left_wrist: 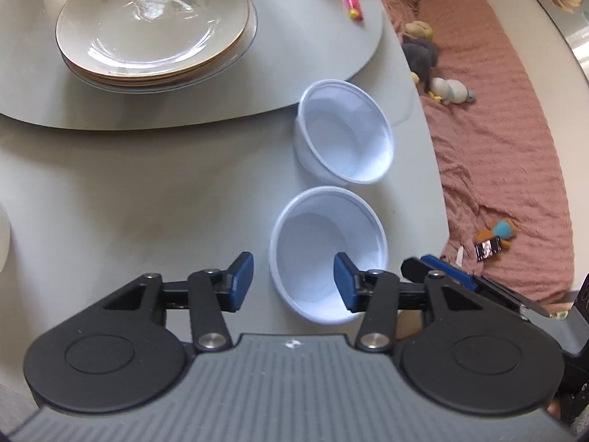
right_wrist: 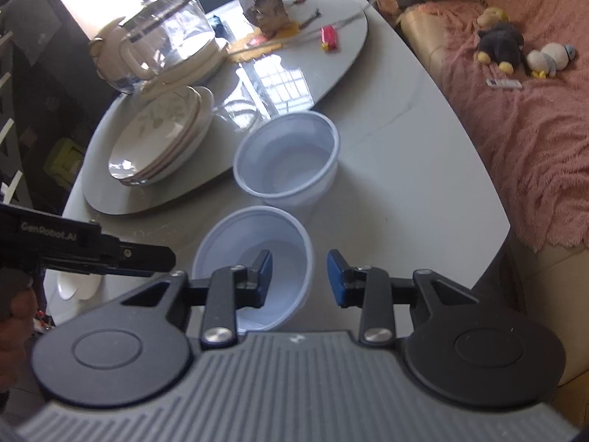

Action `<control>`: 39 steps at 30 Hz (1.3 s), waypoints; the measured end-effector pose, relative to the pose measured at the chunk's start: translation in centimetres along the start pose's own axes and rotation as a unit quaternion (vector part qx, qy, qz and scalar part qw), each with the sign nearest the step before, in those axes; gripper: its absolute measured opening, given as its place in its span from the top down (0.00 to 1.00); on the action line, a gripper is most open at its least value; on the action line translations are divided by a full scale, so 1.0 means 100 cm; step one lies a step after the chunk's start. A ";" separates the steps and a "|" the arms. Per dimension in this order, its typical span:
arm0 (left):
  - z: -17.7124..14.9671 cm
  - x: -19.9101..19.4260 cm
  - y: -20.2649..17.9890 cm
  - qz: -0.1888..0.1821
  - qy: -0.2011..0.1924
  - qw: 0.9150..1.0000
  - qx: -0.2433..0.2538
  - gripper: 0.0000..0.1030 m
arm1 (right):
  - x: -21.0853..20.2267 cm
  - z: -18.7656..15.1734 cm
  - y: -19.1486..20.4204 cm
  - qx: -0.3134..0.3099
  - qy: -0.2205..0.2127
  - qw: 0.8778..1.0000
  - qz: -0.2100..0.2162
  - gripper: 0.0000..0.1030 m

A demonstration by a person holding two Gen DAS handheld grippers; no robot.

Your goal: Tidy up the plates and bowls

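Bowls are the things nearest both grippers: two white plastic ones stand on the grey table (left_wrist: pixel 147 191), one just behind the other, close but whether they touch cannot be told. The near bowl (left_wrist: pixel 327 254) is the landmark here. The far bowl (left_wrist: pixel 344 132) stands just beyond it, next to the edge of the round turntable (left_wrist: pixel 302 59), and from the left wrist view it seems to tip slightly. On the turntable, well beyond the near bowl and to its left, sits a stack of plates (left_wrist: pixel 154 29) with gold rims.

The left gripper (left_wrist: pixel 294 281) hangs over the near bowl's left rim with its fingers spread wide, one blue pad (left_wrist: pixel 241 280) outside the bowl and the other over its inside; neither clearly touches it and nothing is held. The right gripper (right_wrist: pixel 300 278) is at the near bowl's right rim, also spread wide and holding nothing, its left pad (right_wrist: pixel 263 276) over the bowl's inside and the other pad outside.

A glass kettle (right_wrist: pixel 165 33) stands on the turntable behind the plates. Right of the near bowl, past the table edge, a pink blanket (right_wrist: pixel 515 118) carries some soft toys (right_wrist: pixel 500 40).
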State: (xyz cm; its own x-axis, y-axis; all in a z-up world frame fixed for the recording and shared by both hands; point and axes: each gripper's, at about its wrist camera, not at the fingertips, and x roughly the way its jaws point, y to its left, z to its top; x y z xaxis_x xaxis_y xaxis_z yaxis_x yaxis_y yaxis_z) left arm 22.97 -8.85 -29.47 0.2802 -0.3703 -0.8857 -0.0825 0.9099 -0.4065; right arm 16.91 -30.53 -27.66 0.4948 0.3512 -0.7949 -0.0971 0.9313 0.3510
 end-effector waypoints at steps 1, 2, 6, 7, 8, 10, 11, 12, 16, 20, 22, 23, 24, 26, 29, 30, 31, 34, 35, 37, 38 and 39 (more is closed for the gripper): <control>0.001 0.005 0.002 0.000 0.002 1.000 -0.005 0.47 | 0.003 0.001 -0.002 -0.003 0.005 1.000 0.004 0.64; 0.002 0.009 0.003 0.000 0.004 1.000 -0.011 0.47 | 0.005 0.002 -0.003 -0.005 0.009 1.000 0.007 0.64; 0.005 0.027 0.009 -0.004 0.015 1.000 -0.026 0.48 | 0.014 0.008 -0.009 -0.009 0.022 1.000 0.010 0.66; 0.005 0.031 0.012 -0.007 0.019 0.999 -0.039 0.49 | 0.016 0.008 -0.011 -0.003 0.025 1.000 0.013 0.67; 0.005 0.035 0.015 -0.013 0.023 0.998 -0.054 0.49 | 0.017 0.009 -0.013 0.007 0.027 0.999 0.018 0.69; 0.005 0.041 0.019 -0.016 0.022 0.997 -0.074 0.58 | 0.022 0.009 -0.018 0.029 0.038 0.999 0.026 0.74; 0.005 0.043 0.020 -0.016 0.018 0.996 -0.085 0.59 | 0.024 0.009 -0.019 0.035 0.043 0.998 0.030 0.74; 0.005 0.044 0.022 -0.018 0.016 0.995 -0.095 0.63 | 0.027 0.009 -0.019 0.037 0.047 0.998 0.033 0.75; 0.006 0.045 0.018 0.002 0.009 0.996 -0.089 0.85 | 0.034 0.008 -0.014 0.025 0.058 0.997 0.054 0.80; 0.007 0.046 0.012 0.003 0.009 0.998 -0.065 0.89 | 0.038 0.008 -0.023 0.050 0.062 0.995 0.063 0.85; 0.005 0.046 0.015 -0.010 0.007 0.997 -0.070 0.90 | 0.035 0.010 -0.024 0.038 0.056 0.996 0.057 0.88; 0.004 0.046 0.017 -0.012 0.005 0.997 -0.071 0.91 | 0.033 0.011 -0.024 0.033 0.053 0.996 0.061 0.88; 0.004 0.044 0.019 -0.013 0.004 0.997 -0.075 0.92 | 0.033 0.013 -0.024 0.032 0.055 0.996 0.064 0.89; 0.003 0.040 0.023 -0.021 -0.004 0.996 -0.088 0.93 | 0.029 0.015 -0.026 0.034 0.058 0.995 0.070 0.91; 0.002 0.030 0.023 -0.029 -0.016 0.995 -0.091 0.93 | 0.022 0.017 -0.020 0.014 0.057 0.996 0.071 0.91; 0.002 0.028 0.023 -0.031 -0.018 0.995 -0.091 0.93 | 0.020 0.018 -0.018 0.006 0.055 0.996 0.071 0.91; 0.001 0.025 0.025 -0.033 -0.021 0.995 -0.092 0.93 | 0.018 0.018 -0.016 0.002 0.054 0.996 0.070 0.91; -0.002 0.018 0.031 -0.036 -0.029 0.994 -0.102 0.93 | 0.016 0.019 -0.011 0.002 0.061 0.995 0.075 0.91; -0.004 0.014 0.034 -0.036 -0.032 0.993 -0.105 0.93 | 0.016 0.019 -0.008 -0.001 0.061 0.995 0.075 0.91; -0.008 0.005 0.036 -0.019 -0.041 0.994 -0.094 0.93 | 0.017 0.020 -0.002 -0.005 0.065 0.994 0.084 0.91; -0.009 0.000 0.037 -0.015 -0.047 0.995 -0.089 0.93 | 0.017 0.020 0.001 -0.004 0.068 0.994 0.090 0.91; -0.010 -0.005 0.040 -0.013 -0.050 0.995 -0.087 0.93 | 0.018 0.020 0.005 -0.007 0.071 0.993 0.093 0.91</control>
State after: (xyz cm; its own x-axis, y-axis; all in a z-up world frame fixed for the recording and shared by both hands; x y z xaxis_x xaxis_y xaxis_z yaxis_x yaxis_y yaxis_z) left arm 21.50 -5.22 -30.86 0.3777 -0.3649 -0.8510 -0.2356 0.8509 -0.4695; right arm 19.50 -29.65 -27.98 0.3406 0.5269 -0.7787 -0.1877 0.8497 0.4928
